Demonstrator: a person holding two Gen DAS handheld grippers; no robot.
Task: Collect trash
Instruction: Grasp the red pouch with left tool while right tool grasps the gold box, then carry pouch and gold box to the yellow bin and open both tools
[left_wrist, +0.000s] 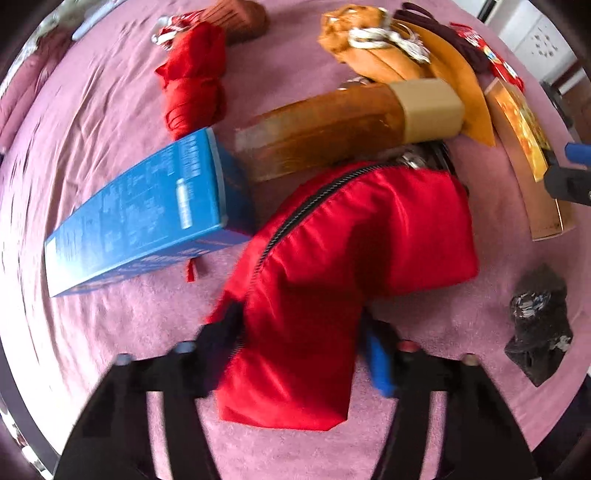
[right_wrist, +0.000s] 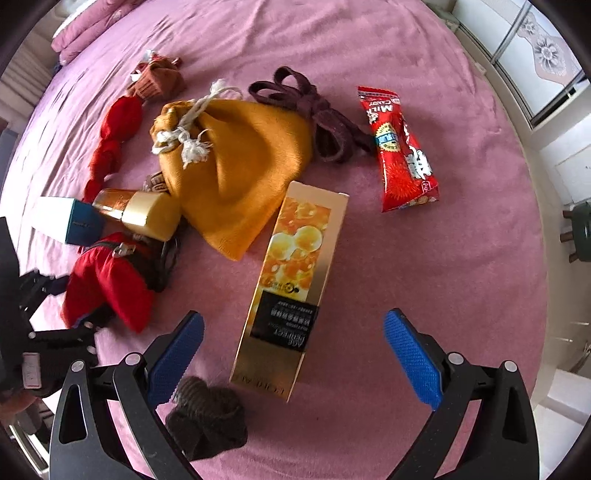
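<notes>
The left gripper (left_wrist: 299, 354) is clenching its jaws on the red zip pouch (left_wrist: 351, 258); beside the pouch, the right gripper (right_wrist: 293, 350), jaws released, is straddling the gold box (right_wrist: 291, 280) for pickup.

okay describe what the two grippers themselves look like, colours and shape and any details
Both match. The right gripper has black plastic arms with triangular cut-outs and silver pivot screws, ending in fingers faced with blue pads textured in a fine diamond grid. The left gripper shows the same black arms and a blue pad, blurred, with small round screw heads. No cables, sleeves or markings show.
</notes>
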